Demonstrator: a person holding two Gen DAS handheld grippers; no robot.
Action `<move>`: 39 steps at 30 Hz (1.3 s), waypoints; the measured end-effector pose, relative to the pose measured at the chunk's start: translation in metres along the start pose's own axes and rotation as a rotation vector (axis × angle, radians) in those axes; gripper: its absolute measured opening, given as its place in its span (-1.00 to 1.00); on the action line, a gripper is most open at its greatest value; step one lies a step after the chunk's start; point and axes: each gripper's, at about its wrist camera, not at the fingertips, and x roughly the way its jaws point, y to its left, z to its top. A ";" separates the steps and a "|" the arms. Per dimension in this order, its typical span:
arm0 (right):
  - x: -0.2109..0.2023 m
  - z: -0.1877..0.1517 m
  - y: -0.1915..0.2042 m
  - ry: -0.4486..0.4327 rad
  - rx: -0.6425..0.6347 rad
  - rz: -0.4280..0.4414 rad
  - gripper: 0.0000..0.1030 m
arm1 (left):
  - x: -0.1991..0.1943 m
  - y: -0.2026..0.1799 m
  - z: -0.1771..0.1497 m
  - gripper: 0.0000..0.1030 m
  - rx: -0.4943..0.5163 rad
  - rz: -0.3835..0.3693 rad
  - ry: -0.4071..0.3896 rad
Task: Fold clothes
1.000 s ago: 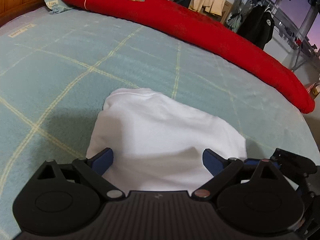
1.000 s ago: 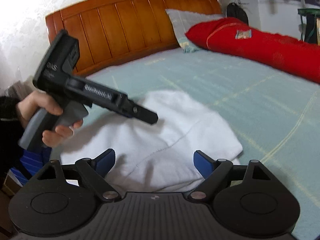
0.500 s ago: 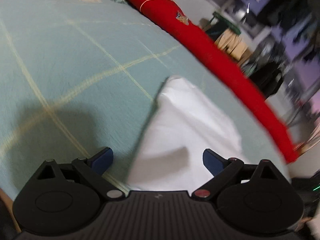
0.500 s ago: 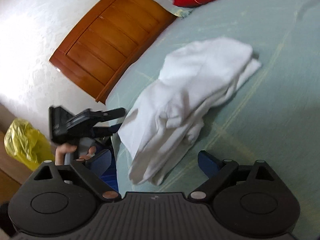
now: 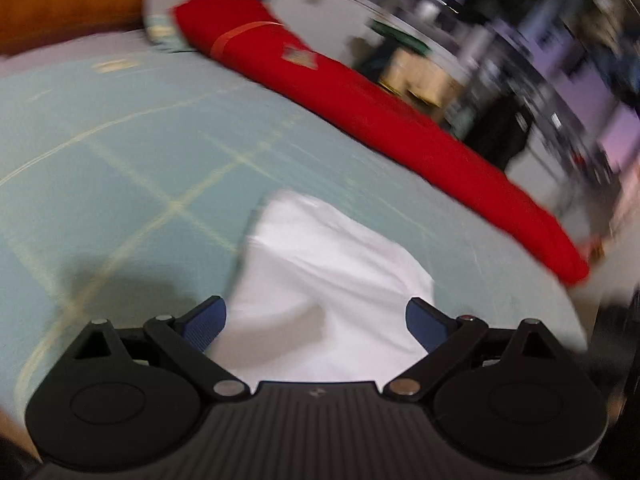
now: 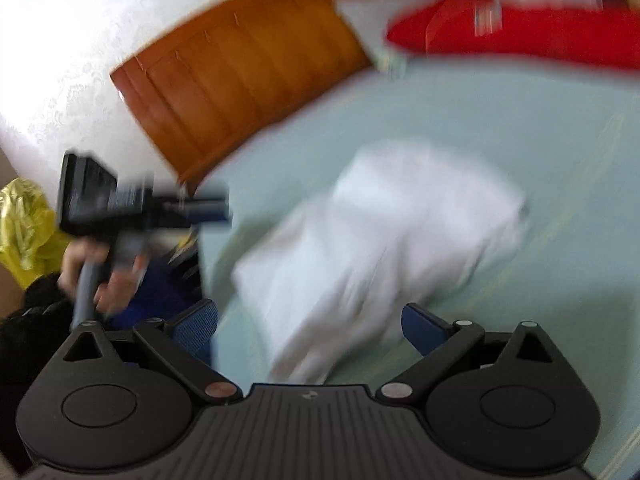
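Folded white cotton garment (image 5: 320, 280) lying on the pale green checked bedspread (image 5: 120, 152), near the bed's near edge.

It is a soft, thick, roughly rectangular bundle with rounded folds; a long red padded quilt roll (image 5: 380, 120) lies along the far edge, by the wooden headboard (image 6: 240, 80). Left tongs (image 5: 316, 324) and right tongs (image 6: 310, 322) stand spread wide, the right having just been opening; both are empty, clear of the cloth.

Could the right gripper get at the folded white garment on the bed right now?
Probably yes. The right gripper is open and empty, and the white garment lies just ahead of it on the bed with nothing between. The left gripper sits off to the side.
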 end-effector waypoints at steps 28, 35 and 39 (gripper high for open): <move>0.092 -0.029 0.014 0.113 -0.524 -0.099 0.94 | 0.139 0.009 0.068 0.86 -0.073 0.001 0.061; 0.087 -0.021 0.014 0.108 -0.474 -0.094 0.93 | 0.130 -0.011 0.067 0.86 0.002 0.046 0.061; 0.055 -0.019 0.023 0.072 -0.403 -0.088 0.93 | 0.099 -0.036 0.050 0.86 0.065 0.009 0.068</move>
